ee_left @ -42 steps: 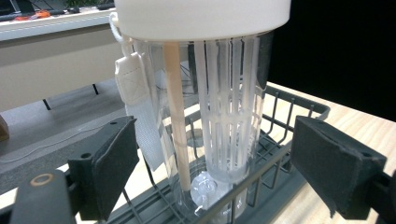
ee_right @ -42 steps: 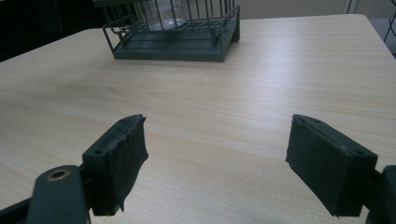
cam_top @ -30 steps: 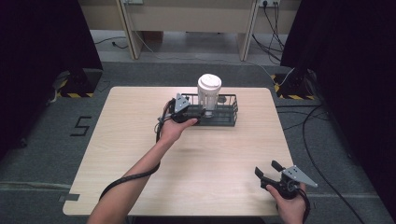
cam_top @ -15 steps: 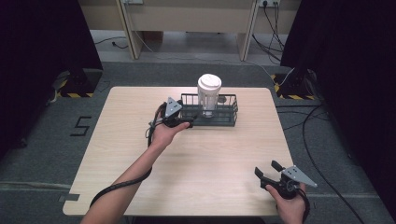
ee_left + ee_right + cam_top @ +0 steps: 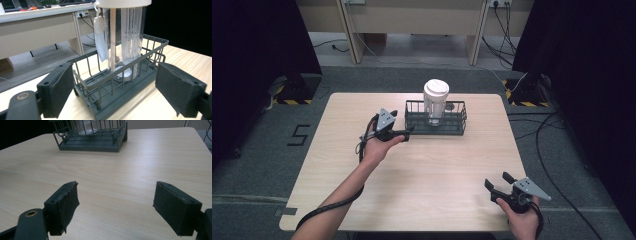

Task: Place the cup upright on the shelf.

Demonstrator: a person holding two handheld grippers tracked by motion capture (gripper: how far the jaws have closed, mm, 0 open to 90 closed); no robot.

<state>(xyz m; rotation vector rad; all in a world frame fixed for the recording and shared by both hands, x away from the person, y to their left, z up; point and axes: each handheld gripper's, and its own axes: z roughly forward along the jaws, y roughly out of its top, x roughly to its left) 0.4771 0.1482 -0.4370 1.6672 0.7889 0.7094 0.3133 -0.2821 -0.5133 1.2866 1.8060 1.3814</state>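
Note:
A dark wire basket [image 5: 457, 129] stands at the far middle of the wooden table [image 5: 422, 170]. Inside it is an upright clear tumbler [image 5: 435, 102] with a white lid. The left gripper view has the basket [image 5: 140, 75] close ahead, and the tumbler [image 5: 125, 37] holds a white inner strainer and a hanging mesh bag. My left gripper [image 5: 406, 133] is open just left of the basket's end, with nothing between its fingers. My right gripper [image 5: 497, 184] is open at the near right edge of the table, holding nothing; its view has the basket [image 5: 92, 143] far off.
Light desks [image 5: 412, 20] stand beyond the table on the grey floor, with cables [image 5: 552, 125] trailing at the right. Dark curtains flank both sides. Bare tabletop [image 5: 125, 170] lies between the right gripper and the basket.
My left gripper has drawn back leftward from the basket's left end and now sits clear of it. The right gripper has stayed in place.

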